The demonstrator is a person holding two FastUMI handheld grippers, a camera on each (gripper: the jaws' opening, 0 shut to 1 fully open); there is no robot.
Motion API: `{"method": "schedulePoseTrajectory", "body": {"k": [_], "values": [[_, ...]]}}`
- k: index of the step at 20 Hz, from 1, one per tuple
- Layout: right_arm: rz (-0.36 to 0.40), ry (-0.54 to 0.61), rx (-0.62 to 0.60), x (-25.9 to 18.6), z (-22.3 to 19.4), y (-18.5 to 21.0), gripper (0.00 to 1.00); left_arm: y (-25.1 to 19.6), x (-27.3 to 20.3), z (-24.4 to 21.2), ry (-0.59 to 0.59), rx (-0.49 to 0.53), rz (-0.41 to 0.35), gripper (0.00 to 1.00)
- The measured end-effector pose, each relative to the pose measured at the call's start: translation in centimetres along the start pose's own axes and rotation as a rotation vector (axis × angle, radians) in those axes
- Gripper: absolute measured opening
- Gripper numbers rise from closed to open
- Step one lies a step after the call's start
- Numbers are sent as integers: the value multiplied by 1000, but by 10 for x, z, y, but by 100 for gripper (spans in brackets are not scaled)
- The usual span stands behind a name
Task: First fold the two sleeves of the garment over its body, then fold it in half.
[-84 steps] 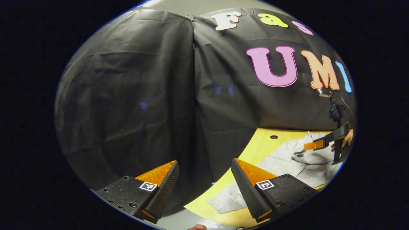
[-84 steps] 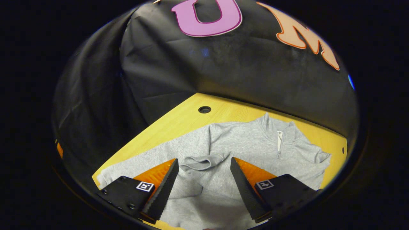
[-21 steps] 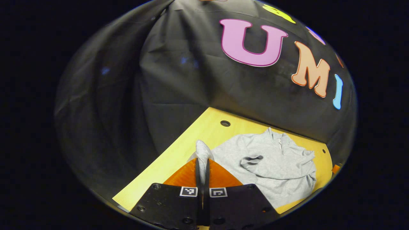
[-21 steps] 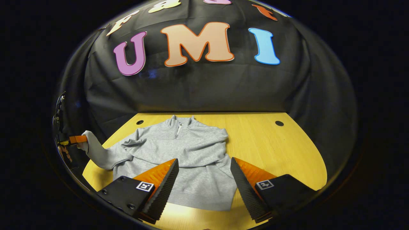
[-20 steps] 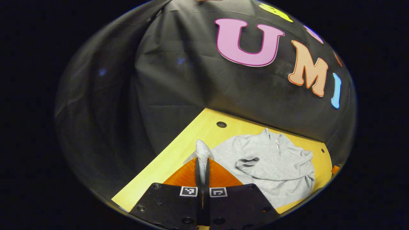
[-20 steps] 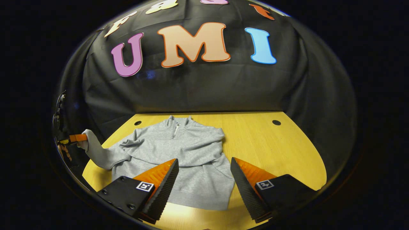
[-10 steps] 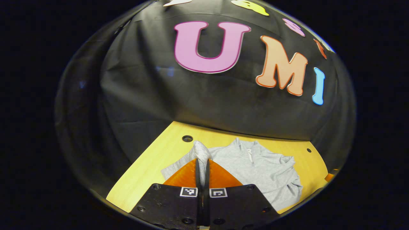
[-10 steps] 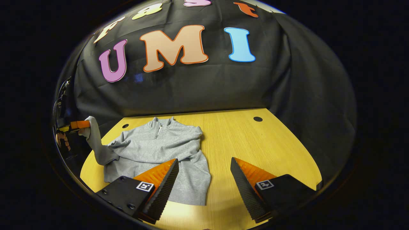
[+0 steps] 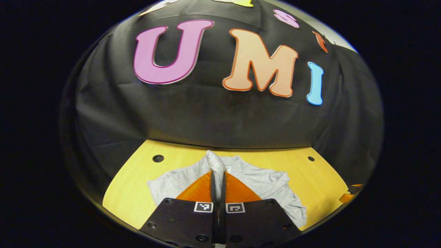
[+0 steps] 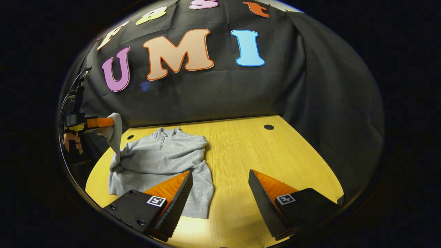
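On the yellow wooden table (image 10: 275, 155), a grey garment (image 10: 162, 158) lies before black cloth (image 10: 206, 93).

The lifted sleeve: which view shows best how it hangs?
The right gripper view: the sleeve hangs from the left gripper down to the sweater on the table. In the left gripper view, just its cuff pokes above the shut fingers.

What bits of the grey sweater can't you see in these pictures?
- Left gripper view: the left tongs hide the middle of the sweater.
- Right gripper view: a right tongs finger covers the hem's near-left corner.
- Right gripper view: the zip is too small to tell open or closed.
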State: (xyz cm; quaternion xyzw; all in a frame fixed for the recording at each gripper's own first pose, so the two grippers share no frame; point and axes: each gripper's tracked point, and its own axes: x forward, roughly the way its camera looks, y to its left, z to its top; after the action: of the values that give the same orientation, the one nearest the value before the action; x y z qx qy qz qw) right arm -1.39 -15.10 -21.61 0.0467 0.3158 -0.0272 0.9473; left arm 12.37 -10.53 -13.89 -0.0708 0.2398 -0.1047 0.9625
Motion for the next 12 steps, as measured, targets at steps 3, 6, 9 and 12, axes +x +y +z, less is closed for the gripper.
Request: {"method": "schedulePoseTrajectory", "body": {"k": [3,6,9,12], "values": [[-4,10,6,-3,-4,-13,100,-38,14,-7,24,17,-46,0],[-8,21,5,-3,-11,-25,99,-73,27,-19,44,34,-98,0],[-8,29,12,-2,-16,-34,100,-110,43,-29,67,41,-144,0],[-6,40,19,0,-22,-43,100,-135,58,-47,106,82,-154,0]]}}
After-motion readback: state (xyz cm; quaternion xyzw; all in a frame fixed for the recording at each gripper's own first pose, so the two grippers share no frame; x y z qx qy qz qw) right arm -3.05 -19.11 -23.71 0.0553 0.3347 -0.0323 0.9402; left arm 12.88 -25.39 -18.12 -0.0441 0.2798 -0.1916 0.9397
